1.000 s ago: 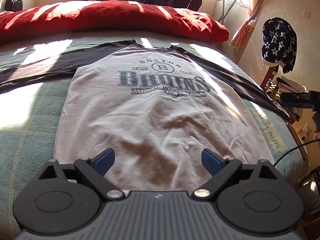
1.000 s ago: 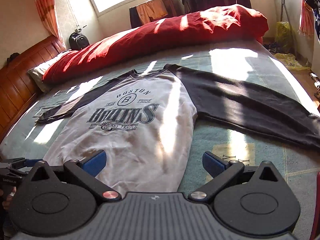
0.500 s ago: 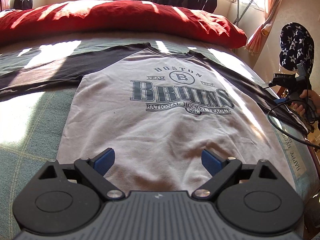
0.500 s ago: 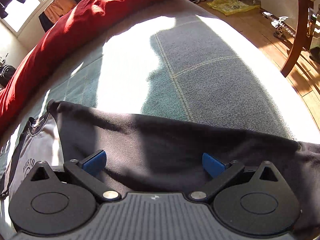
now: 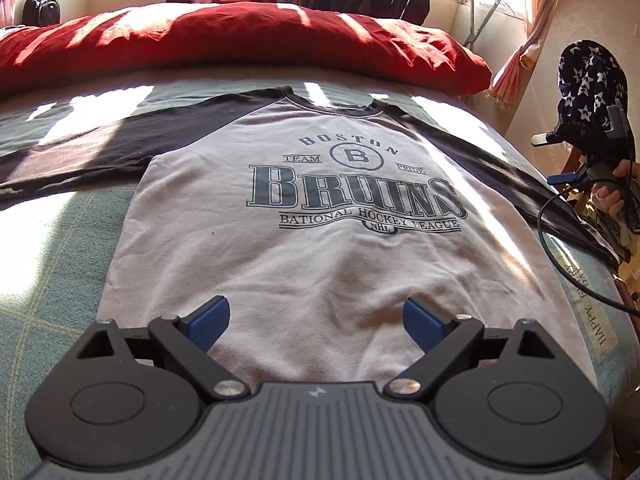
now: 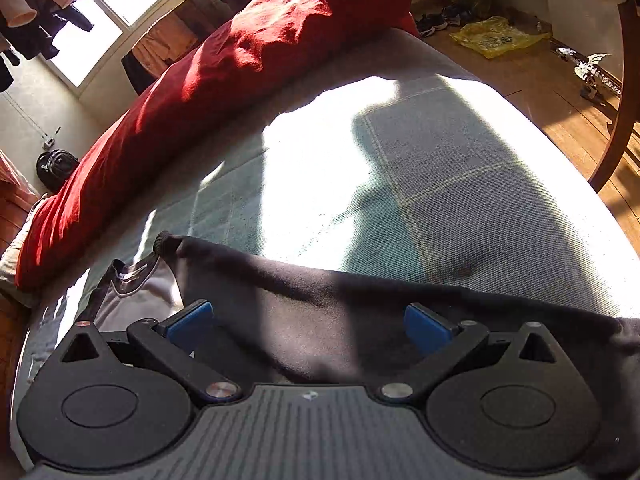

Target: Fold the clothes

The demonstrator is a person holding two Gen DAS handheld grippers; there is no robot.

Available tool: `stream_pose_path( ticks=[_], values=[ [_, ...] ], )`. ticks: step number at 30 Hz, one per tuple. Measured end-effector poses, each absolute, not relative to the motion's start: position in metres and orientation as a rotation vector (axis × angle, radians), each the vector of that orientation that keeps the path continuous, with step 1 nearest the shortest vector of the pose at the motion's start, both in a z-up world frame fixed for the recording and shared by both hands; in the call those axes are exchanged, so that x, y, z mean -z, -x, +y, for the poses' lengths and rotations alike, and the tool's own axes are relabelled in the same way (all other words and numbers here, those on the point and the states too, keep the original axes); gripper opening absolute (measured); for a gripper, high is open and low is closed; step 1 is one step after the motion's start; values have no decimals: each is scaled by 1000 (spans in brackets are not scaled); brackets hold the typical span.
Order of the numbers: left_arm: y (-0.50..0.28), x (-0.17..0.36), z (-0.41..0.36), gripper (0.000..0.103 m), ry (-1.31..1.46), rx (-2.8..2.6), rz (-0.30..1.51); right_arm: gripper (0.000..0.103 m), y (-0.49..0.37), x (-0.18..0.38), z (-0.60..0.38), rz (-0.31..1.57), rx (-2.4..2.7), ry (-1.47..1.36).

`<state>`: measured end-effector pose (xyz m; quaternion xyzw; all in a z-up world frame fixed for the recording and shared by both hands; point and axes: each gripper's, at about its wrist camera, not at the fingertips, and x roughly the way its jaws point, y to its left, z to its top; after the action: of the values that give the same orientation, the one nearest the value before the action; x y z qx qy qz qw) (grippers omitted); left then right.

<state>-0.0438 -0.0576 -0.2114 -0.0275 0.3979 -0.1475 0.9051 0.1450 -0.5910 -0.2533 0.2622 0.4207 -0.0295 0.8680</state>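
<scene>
While sunlight falls in bars across the bed, I list what lies before me. Item: one raglan shirt, pale grey body with "Boston Bruins" print, dark sleeves, spread flat and face up on the green checked cover, collar toward the far edge, hem toward the near edge. Item: red duvet, bunched along the far edge of the bed, just beyond the collar. Item: my left gripper, blue fingers spread wide, empty, poised over the shirt's hem near the near edge. Item: my right gripper, fingers likewise spread, low over the dark right sleeve, which stretches toward the bed's right edge; whether the pads touch the cloth I cannot tell from this angle. Item: my right hand, seen from the left camera, holding that gripper's handle beside the bed's right edge, cable trailing.
</scene>
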Motion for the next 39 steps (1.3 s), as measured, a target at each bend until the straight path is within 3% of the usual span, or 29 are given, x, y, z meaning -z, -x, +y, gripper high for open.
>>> stream_pose_path(
  ticks=[12, 17, 22, 31, 39],
  values=[
    [48, 206, -58, 93, 43, 312, 822, 103, -171, 260, -559, 898, -44, -551],
    [50, 209, -53, 93, 44, 301, 820, 103, -131, 231, -563, 895, -62, -519],
    [48, 212, -51, 93, 49, 292, 826, 103, -95, 250, -583, 1017, 82, -460],
    [52, 206, -60, 93, 16, 309, 819, 103, -115, 266, -622, 895, 162, -489],
    [49, 209, -60, 93, 23, 307, 822, 103, -41, 230, -658, 904, 102, -616]
  ],
)
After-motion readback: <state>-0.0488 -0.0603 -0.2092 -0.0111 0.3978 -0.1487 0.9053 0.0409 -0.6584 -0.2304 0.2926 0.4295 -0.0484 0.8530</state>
